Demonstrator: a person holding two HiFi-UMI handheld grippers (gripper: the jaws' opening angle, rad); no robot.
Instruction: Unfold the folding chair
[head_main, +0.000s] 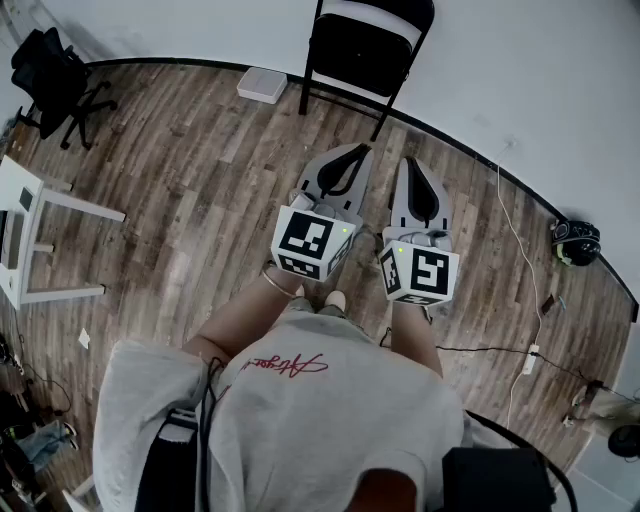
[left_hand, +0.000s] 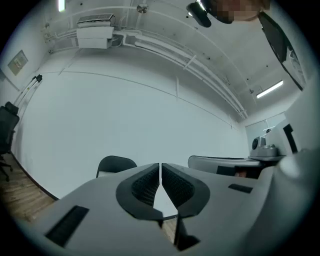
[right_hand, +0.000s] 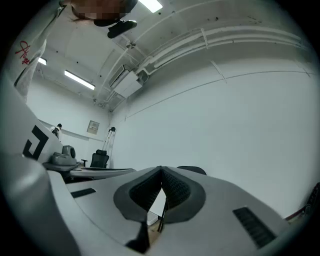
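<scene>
A black folding chair (head_main: 366, 52) stands against the white wall at the top of the head view, ahead of both grippers. Its backrest top (left_hand: 115, 163) peeks over the left gripper's jaws, and again (right_hand: 192, 170) over the right gripper's jaws, with a thin black leg (right_hand: 161, 218) showing below them. My left gripper (head_main: 350, 152) and right gripper (head_main: 410, 165) are held side by side at waist height, pointing level toward the chair and well short of it. Both are shut with nothing between their pads.
A white box (head_main: 262, 85) lies on the wood floor left of the chair. A black office chair (head_main: 55, 75) and a white table (head_main: 30, 225) stand at the left. A cable (head_main: 515, 235) and a dark round device (head_main: 576, 241) lie at the right.
</scene>
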